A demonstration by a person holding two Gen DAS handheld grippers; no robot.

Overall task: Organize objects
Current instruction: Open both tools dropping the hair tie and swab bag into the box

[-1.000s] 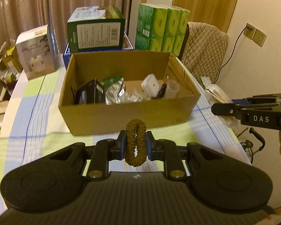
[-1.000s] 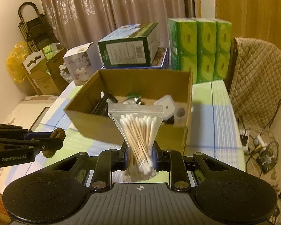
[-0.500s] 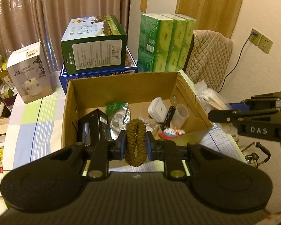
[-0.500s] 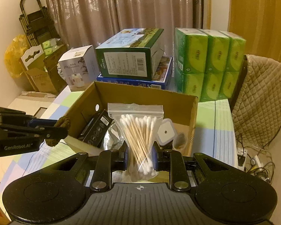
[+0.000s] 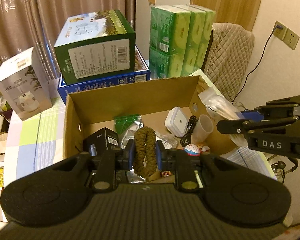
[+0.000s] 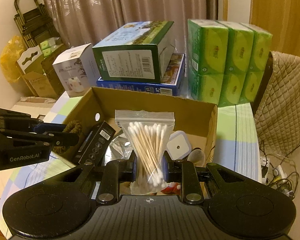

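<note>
Scrunchie (image 5: 145,151), olive-brown, stands on edge, clamped between the pads of the left hand-held gripper (image 5: 144,156), held above the near part of the open cardboard box (image 5: 134,98). Bag of cotton swabs (image 6: 147,148), a clear zip bag, is pinched low on its body by the right hand-held gripper (image 6: 149,169), over the box's right half, zip end up.

Box contents below: black carton (image 5: 102,142) at left, foil pouch with green top (image 5: 128,123), white square device (image 5: 177,123) with a black cable (image 5: 190,129), translucent cup (image 5: 204,129), and a small cartoon figurine (image 5: 192,150) near the front wall. Box sits on the desk (image 5: 32,132) under a checked cloth.

Risks, as judged:
- Both hand-held grippers hang close together over one box. Lowering both at once could knock fingers together or jar a grip loose.
- Scrunchie is soft and springy; on release it may cling to a pad or roll off the black carton. Staying in the box looks likely.
- Swab bag is slippery film, gripped narrow and top-heavy. It could tilt or slide through the pads early, and land on the cup and tip it.
- Release near the right wall could send the bag over the rim toward the cables on the floor (image 6: 278,172).
- Going too deep presses fingers onto the contents.
</note>
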